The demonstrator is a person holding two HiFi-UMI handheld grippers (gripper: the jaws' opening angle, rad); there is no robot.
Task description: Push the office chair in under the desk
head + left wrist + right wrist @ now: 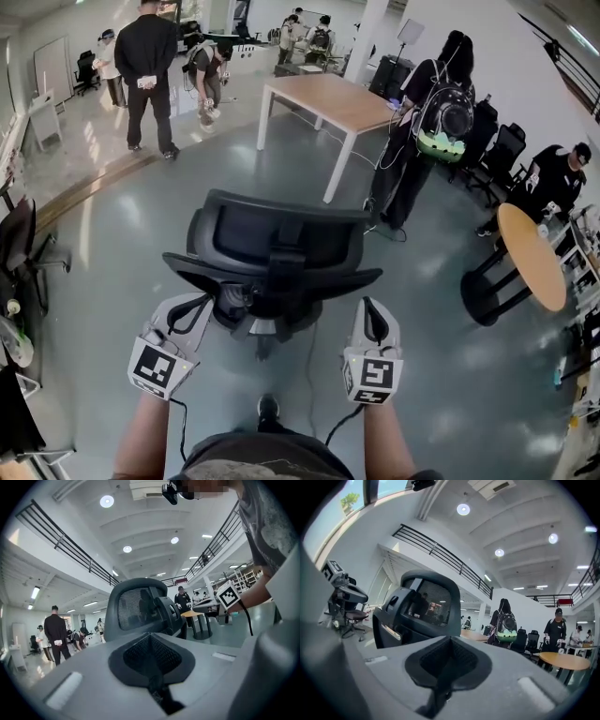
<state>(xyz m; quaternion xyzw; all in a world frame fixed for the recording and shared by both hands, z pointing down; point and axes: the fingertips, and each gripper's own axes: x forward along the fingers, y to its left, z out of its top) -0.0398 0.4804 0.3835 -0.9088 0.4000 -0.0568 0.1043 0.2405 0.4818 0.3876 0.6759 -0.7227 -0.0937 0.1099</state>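
Note:
A black office chair (272, 258) with a mesh back stands on the grey floor just ahead of me, its back turned toward me. A wooden desk (333, 98) with white legs stands farther off, beyond the chair. My left gripper (194, 302) is shut and empty, close behind the chair's left side. My right gripper (369, 303) is shut and empty by the chair's right side. Whether either touches the chair I cannot tell. The left gripper view shows its closed jaws (150, 637) pointing level at the chair back (136, 606). The right gripper (451, 640) likewise faces the chair (422, 606).
A person with a backpack (433, 117) stands beside the desk's right end. A person in black (148, 66) stands at the back left. A round wooden table (531, 255) and a seated person (558, 178) are at the right. Another chair (19, 246) stands at the left edge.

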